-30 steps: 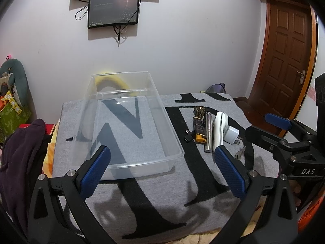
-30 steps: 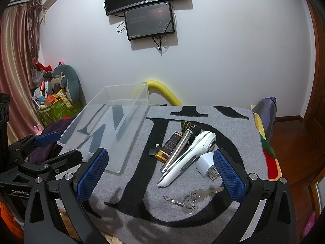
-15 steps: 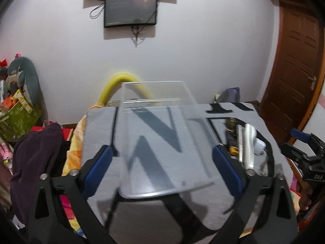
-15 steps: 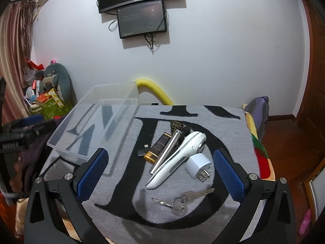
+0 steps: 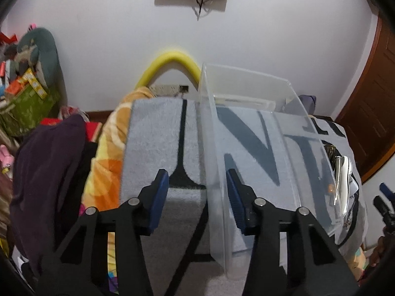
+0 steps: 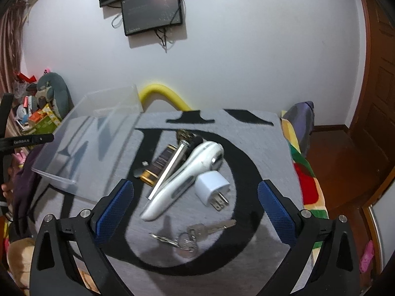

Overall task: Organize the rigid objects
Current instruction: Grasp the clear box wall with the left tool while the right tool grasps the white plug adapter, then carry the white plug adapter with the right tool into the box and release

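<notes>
A clear plastic bin [image 5: 259, 128] stands on the grey lettered mat [image 5: 153, 133]. My left gripper [image 5: 197, 192] straddles the bin's left wall, one finger outside and one inside, with the jaws partly closed and a gap still showing on both sides of the wall. The bin also shows in the right wrist view [image 6: 81, 133]. My right gripper [image 6: 195, 212] is open and empty above the keys [image 6: 190, 234]. Beyond it lie a white handheld device [image 6: 187, 175], a white plug adapter [image 6: 212, 187], a silver tube [image 6: 170, 170] and a brown-and-gold tube [image 6: 158, 165].
The mat [image 6: 259, 153] covers a small table with a colourful blanket at its edges. A yellow foam tube [image 5: 170, 61] arches behind it. Dark clothes [image 5: 47, 172] and a green box [image 5: 24, 106] crowd the left. A wooden door [image 6: 380, 74] is at the right.
My left gripper swung left to the bin's left wall and narrowed around it. My right gripper moved closer to the objects and lower, still open.
</notes>
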Demonstrator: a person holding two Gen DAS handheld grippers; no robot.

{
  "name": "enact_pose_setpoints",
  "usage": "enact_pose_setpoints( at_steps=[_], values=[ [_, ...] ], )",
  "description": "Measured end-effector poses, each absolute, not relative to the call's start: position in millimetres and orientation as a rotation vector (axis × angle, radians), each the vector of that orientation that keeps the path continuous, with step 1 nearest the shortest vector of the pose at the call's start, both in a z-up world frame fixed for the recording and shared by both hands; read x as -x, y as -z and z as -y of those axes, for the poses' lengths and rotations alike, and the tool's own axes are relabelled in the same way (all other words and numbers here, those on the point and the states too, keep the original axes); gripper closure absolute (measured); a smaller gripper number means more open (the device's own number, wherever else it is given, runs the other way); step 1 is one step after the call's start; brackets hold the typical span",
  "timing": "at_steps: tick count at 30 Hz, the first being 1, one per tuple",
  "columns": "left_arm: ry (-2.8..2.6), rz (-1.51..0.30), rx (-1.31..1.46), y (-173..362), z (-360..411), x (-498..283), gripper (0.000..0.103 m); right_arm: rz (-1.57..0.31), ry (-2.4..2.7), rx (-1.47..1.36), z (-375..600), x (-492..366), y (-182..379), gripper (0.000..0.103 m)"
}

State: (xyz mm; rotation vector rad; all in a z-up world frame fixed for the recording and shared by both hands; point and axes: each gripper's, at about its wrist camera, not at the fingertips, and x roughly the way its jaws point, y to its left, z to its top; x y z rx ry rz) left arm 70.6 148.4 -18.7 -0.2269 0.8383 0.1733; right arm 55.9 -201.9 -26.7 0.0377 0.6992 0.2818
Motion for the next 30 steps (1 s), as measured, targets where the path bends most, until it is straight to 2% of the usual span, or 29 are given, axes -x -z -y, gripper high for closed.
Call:
enact_pose_setpoints(
  at_steps=[5, 9, 11, 15, 17, 21, 23, 24, 30],
  values=[
    [-0.132, -0.875, 0.267, 29, -146, -85, 0.075, -0.753, -0.273, -0.030, 208, -69, 44, 0.014],
    [-0.118, -0.888, 0.270, 34, -142, -93, 0.086, -0.797, -0.279, -0.043, 215, -84, 56, 0.028],
    [-0.118, -0.897, 0.273, 36, -140, -97, 0.090, -0.810, -0.280, -0.051, 218, -89, 61, 0.029],
    [-0.117, -0.909, 0.282, 40, -139, -101, 0.093, -0.833, -0.303, -0.059, 222, -101, 70, 0.030],
    [-0.125, -0.913, 0.280, 40, -138, -103, 0.093, -0.849, -0.324, -0.071, 221, -109, 76, 0.034],
    [-0.137, -0.915, 0.288, 40, -138, -104, 0.093, -0.889, -0.358, -0.082, 219, -122, 87, 0.048],
    [-0.140, -0.912, 0.289, 41, -139, -105, 0.093, -0.899, -0.378, -0.108, 219, -126, 89, 0.057],
    [-0.142, -0.911, 0.287, 41, -138, -104, 0.093, -0.901, -0.387, -0.115, 218, -126, 90, 0.065],
    [-0.143, -0.904, 0.292, 42, -140, -104, 0.094, -0.869, -0.358, -0.083, 216, -116, 84, 0.066]
  ],
)
